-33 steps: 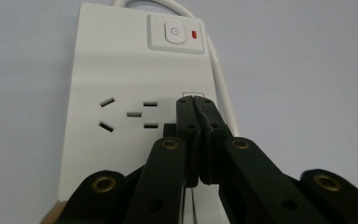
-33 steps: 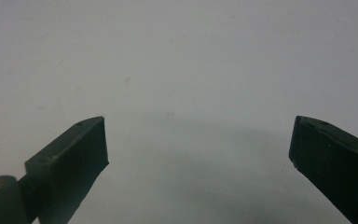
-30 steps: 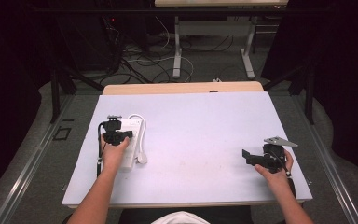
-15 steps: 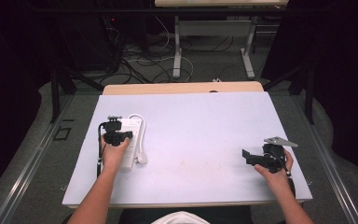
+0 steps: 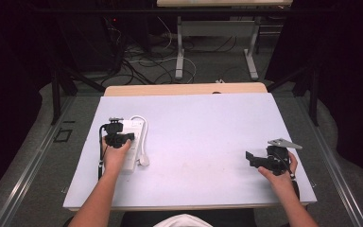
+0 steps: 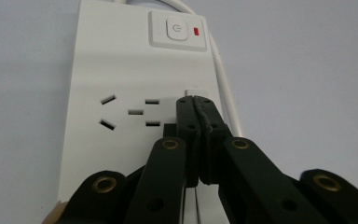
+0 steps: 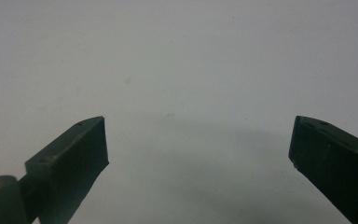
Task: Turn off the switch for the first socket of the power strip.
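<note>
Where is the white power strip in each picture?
High view: the power strip lies at the table's left side, under the left gripper.
Left gripper view: the power strip runs up the middle, with the shut jaws of the left gripper resting on it.
Right gripper view: not in it; open jaws over bare table.
Shared landmark: the strip's white cord beside it.

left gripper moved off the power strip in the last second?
No. The left gripper sits over the same end of the white power strip as before, jaws shut, tips by a small white tab.
</note>
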Motion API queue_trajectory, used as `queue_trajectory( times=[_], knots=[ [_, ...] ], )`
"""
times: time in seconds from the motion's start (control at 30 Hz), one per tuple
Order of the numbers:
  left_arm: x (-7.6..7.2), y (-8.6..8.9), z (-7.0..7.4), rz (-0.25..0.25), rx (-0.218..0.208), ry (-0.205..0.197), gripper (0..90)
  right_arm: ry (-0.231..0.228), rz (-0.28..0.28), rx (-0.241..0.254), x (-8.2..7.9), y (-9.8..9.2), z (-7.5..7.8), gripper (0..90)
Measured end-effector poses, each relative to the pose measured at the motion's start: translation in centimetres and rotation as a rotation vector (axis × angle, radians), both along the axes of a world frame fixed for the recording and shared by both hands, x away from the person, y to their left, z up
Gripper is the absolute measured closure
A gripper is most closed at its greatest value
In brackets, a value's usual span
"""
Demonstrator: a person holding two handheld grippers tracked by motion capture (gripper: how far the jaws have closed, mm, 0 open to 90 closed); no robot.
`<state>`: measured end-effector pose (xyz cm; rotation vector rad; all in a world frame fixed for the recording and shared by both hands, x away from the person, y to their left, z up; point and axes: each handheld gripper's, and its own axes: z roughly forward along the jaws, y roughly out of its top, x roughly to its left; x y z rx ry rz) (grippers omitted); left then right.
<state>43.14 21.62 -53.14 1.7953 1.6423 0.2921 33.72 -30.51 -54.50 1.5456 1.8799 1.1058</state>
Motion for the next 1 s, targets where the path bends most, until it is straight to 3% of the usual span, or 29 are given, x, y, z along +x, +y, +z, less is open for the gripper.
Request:
queue_trajectory(
  times=[0.63,0.67,0.7,0.87,0.9,1.0],
  knots=[
    [-0.12,0.25,0.03,0.003,-0.011,-0.009,89.4,0.005,-0.005,0.007,0.09,-0.04,-0.05,4.0],
    [-0.15,0.37,0.18,-0.007,-0.01,0.004,89.3,0.005,-0.005,0.007,0.07,-0.04,-0.04,4.0],
    [-0.17,0.26,0.1,0.006,-0.017,-0.015,89.0,0.005,-0.007,0.007,0.07,-0.03,-0.04,4.0],
    [-0.26,0.32,0.22,0.002,-0.01,-0.024,88.4,0.006,-0.007,0.009,0.08,-0.03,-0.04,4.0],
    [-0.31,0.39,0.37,-0.007,-0.015,-0.008,88.2,0.006,-0.004,0.008,0.07,-0.04,-0.05,4.0],
    [-0.37,0.32,0.35,0.003,-0.024,-0.03,87.8,0.005,-0.003,0.009,0.05,0.0,-0.02,4.0]
  ],
)
